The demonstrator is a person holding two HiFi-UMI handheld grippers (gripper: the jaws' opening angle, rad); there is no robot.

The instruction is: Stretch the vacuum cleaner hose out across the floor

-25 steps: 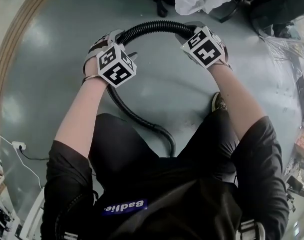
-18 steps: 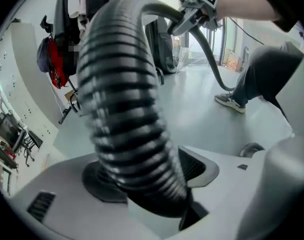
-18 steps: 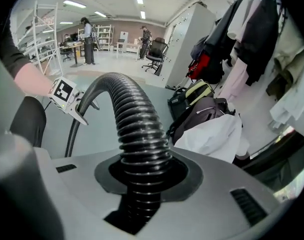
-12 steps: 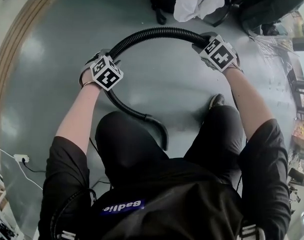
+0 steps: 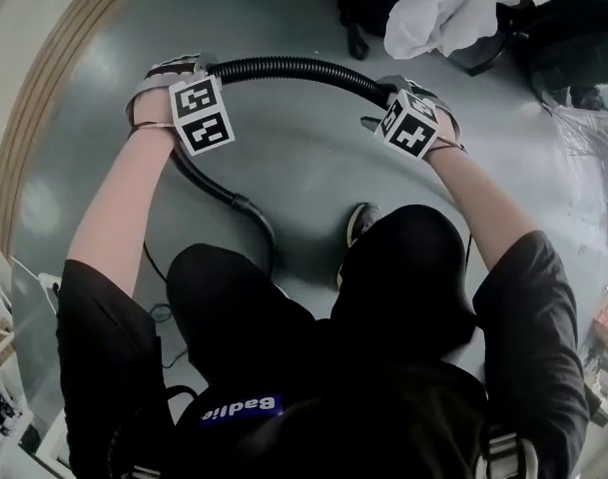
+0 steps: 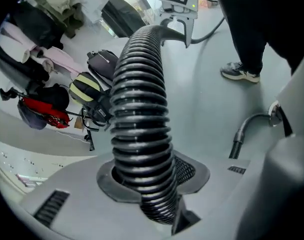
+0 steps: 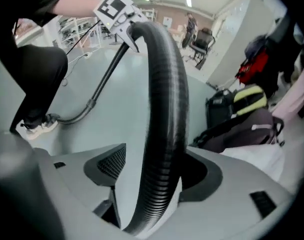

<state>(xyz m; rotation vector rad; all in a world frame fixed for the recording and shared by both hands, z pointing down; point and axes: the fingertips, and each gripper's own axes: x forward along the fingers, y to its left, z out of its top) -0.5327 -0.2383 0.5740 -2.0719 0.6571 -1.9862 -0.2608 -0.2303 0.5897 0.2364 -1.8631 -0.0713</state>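
While the left gripper [image 6: 149, 174] has just been closing and now pinches the black ribbed flexible vacuum cleaner hose [image 6: 142, 94] between its pads, the right gripper [image 7: 154, 181] has just been opening. Its jaws stand wide with the same hose running loosely between them, leaning on one pad and clear of the other. From the grippers the hose rises in one arch that joins them, held up off the smooth grey floor [image 5: 313, 168]. Past the left gripper it bends back and down toward the person's legs, ending in a smooth black cuff [image 5: 248, 208] that lies near a dark shoe [image 5: 358, 223] without touching it. Where it goes beyond the right gripper cannot be made out. Judged from its curl, the hose looks light and springy. It is soft enough to bend freely, yet likely to pull back into a bow once let go. The ribs should give the pads good purchase, so a moderate squeeze ought to hold it without flattening the wall. The ribbed body is the better place to take hold, with the hands well apart, since the smooth cuff would probably slip.
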